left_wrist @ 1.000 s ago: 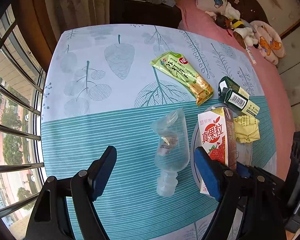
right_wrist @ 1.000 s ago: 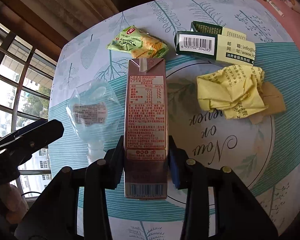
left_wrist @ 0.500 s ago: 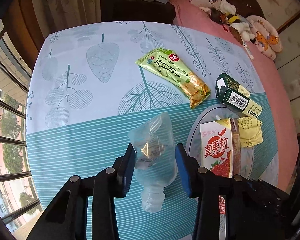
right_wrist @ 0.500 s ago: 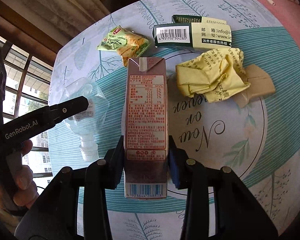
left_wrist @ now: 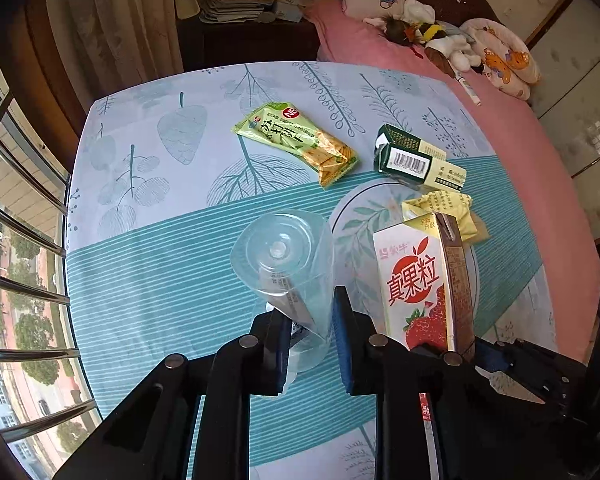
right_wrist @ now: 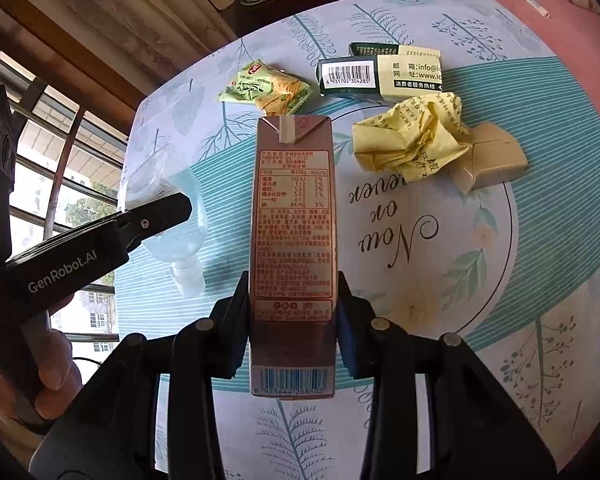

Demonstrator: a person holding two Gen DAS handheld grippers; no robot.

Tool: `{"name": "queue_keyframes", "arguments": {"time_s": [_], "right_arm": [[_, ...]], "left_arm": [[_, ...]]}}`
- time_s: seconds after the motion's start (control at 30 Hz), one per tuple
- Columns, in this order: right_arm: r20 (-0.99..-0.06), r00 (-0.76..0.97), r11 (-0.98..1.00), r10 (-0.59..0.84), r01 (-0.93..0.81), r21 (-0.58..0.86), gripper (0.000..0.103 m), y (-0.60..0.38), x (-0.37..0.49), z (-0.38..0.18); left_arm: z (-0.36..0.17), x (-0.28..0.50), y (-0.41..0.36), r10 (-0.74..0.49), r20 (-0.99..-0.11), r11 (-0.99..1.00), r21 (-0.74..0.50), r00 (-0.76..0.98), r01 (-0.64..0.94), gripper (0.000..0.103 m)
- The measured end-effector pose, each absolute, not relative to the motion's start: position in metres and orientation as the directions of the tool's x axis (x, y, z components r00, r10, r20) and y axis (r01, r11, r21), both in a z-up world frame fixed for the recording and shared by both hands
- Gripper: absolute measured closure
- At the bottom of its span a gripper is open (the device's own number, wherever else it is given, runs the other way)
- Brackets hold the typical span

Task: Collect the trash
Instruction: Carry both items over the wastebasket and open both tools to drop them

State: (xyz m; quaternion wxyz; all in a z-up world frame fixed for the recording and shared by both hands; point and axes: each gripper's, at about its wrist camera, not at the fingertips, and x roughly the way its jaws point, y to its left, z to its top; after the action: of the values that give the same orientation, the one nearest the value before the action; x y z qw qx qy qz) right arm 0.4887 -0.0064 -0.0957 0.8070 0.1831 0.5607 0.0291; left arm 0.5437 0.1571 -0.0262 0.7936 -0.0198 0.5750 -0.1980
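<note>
My left gripper [left_wrist: 313, 336] is shut on a clear plastic bottle [left_wrist: 288, 264], lifted off the table with its base pointing forward; it also shows in the right wrist view [right_wrist: 168, 216]. My right gripper [right_wrist: 292, 316] is shut on a juice carton [right_wrist: 293, 216], held above the table; its red strawberry face shows in the left wrist view [left_wrist: 418, 284]. On the table lie a green cracker packet [left_wrist: 300, 140], a dark green box [left_wrist: 418, 162] and a crumpled yellow paper [right_wrist: 410, 142] with a beige wrapper [right_wrist: 492, 158] beside it.
The table [left_wrist: 148, 264] has a blue leaf-pattern cloth. A window with bars [left_wrist: 16, 240] is on the left. A pink bed [left_wrist: 480, 92] with soft toys lies behind and to the right. A dark nightstand [left_wrist: 240, 36] with papers stands at the back.
My left gripper went from open to shut around the bottle and lifted it, tilting its base forward. My right gripper kept hold of the carton.
</note>
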Motion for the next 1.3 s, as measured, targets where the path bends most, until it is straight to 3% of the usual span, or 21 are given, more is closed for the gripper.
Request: {"name": "queue_keyframes", "arguments": {"time_s": [0.33,0.63,1.0,1.3], "right_arm": [[-0.851,0.428,0.922,0.306,0.091,0.377,0.070,-0.032,0.395,-0.053],[-0.827,0.423,0.917,0.370,-0.022,0.398,0.070,-0.075,0.261,-0.040],[-0.854,0.324,0.911,0.408,-0.087,0.402,0.070,-0.121,0.106,-0.084],[-0.896,0.203,0.918,0.395,-0.048,0.394,0.070,-0.116,0.031,-0.151]], "left_arm": [[0.029,0.421,0.141,-0.316,-0.882,0.930,-0.216,0.350,0.296,0.084],[0.052,0.270,0.113,-0.278,-0.870,0.954,-0.198,0.408,0.226,0.084],[0.001,0.107,0.072,-0.247,-0.918,0.958,-0.183,0.309,0.222,0.084],[-0.082,0.050,0.061,-0.187,-0.969,0.956,-0.141,0.163,0.256,0.084]]}}
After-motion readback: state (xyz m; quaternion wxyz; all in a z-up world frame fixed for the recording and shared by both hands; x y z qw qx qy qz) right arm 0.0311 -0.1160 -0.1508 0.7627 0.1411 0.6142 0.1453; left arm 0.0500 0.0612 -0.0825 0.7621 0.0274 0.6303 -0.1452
